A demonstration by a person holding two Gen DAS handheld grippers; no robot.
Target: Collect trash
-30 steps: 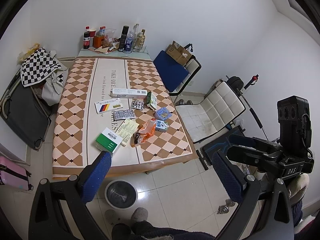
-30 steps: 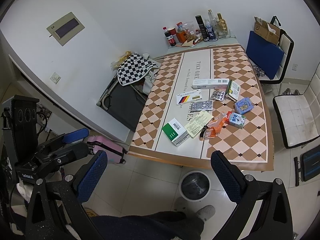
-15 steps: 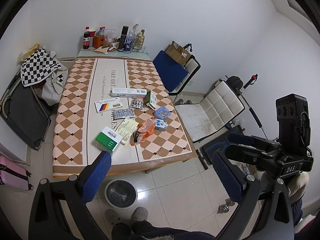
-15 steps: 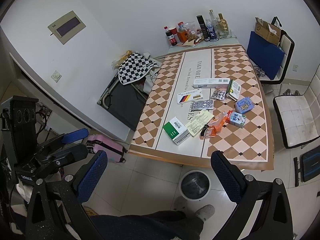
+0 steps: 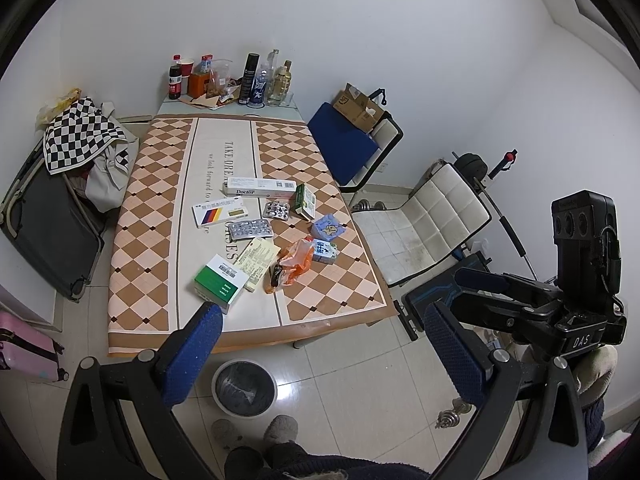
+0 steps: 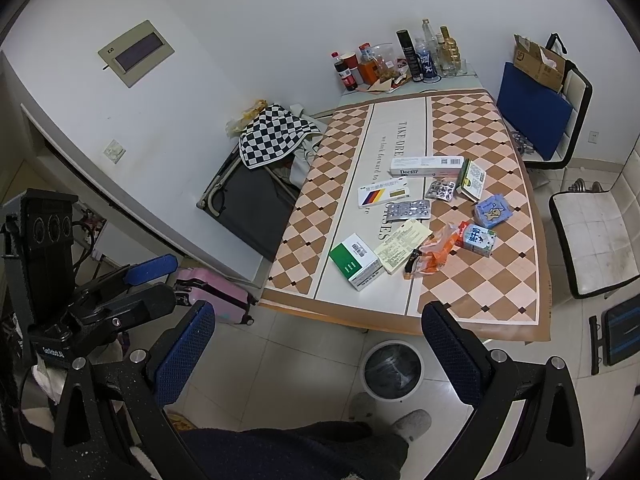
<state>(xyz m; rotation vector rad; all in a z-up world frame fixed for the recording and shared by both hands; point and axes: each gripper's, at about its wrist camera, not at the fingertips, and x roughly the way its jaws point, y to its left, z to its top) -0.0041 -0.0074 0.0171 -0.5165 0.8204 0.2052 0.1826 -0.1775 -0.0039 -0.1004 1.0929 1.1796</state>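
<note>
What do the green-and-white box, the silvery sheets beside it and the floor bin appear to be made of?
Green-and-white box: likely printed cardboard, with crisp folded edges. Silvery sheets: probably foil blister packs, shiny and bumpy. Bin: seemingly white plastic, lined with a dark bag.

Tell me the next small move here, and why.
Probably lower the left gripper toward the green and white box, the litter nearest the table's front edge. Both it and the right gripper are open and empty, well back from the table, and the bin waits below that edge.
</note>
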